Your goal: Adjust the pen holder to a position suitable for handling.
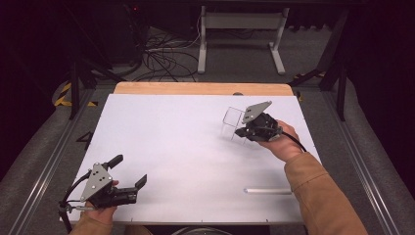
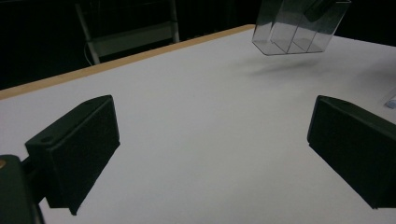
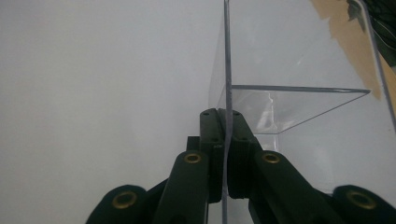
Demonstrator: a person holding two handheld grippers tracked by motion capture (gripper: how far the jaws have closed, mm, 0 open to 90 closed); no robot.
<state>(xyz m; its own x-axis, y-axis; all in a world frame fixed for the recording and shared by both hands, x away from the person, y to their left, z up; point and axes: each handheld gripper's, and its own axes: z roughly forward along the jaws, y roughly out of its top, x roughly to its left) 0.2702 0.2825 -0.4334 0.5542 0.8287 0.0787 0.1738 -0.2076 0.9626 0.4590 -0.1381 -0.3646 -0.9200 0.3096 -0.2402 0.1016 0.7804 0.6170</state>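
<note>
A clear plastic container [image 1: 234, 122] with thin walls and inner dividers hangs a little above the white tabletop [image 1: 186, 147] at the right back. My right gripper [image 1: 241, 132] is shut on one of its walls. In the right gripper view the two jaws [image 3: 226, 121] pinch that thin clear wall [image 3: 227, 70] edge-on. From the left gripper view the container [image 2: 299, 25] floats at the top right with its shadow below it. My left gripper [image 1: 129, 170] rests at the near left corner, open, with bare table between its jaws [image 2: 210, 154].
A thin white tube [image 1: 268, 191] lies near the front right edge, beside the person's right sleeve [image 1: 318, 196]. The table's back edge is a wooden strip [image 1: 203, 88]. Behind it, cables [image 1: 166, 58] and a white stand [image 1: 240, 22] are on the floor.
</note>
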